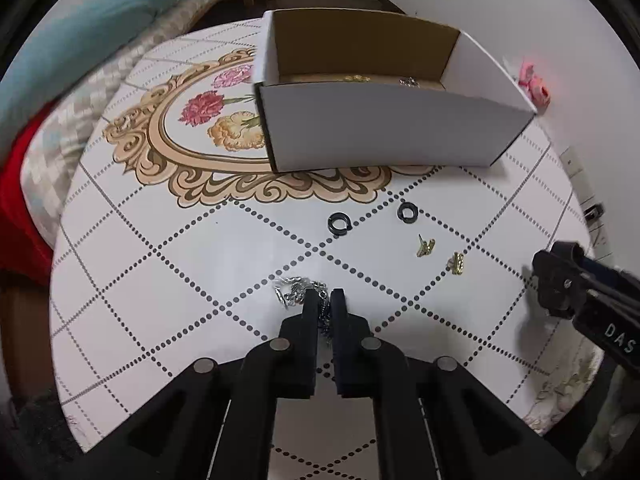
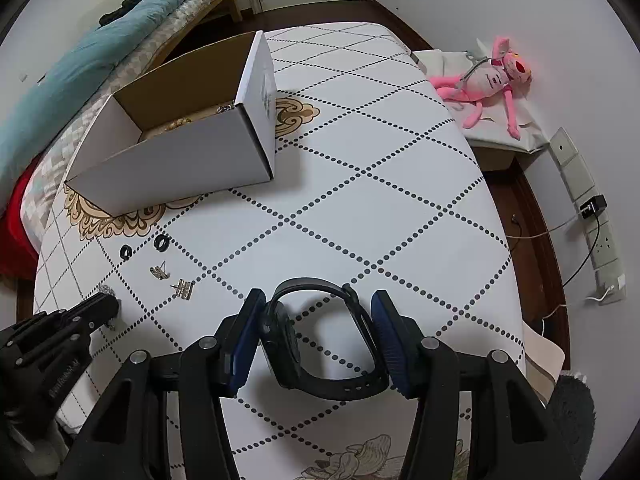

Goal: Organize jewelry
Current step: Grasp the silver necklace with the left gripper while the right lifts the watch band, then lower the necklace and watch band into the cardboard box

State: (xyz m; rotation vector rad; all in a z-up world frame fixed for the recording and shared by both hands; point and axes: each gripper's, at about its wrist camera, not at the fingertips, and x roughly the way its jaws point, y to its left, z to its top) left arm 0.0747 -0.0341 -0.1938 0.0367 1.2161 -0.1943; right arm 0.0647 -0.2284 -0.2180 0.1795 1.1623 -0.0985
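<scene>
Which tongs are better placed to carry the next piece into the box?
Left. The left tongs are closed on the silver chain and face the cardboard box. The right tongs are open around the black watch, not gripping it yet.

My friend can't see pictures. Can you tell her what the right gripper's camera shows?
The right gripper sits open around a black watch on a white dotted table. Farther left lie two black rings, gold earrings and a white cardboard box holding jewelry.
</scene>
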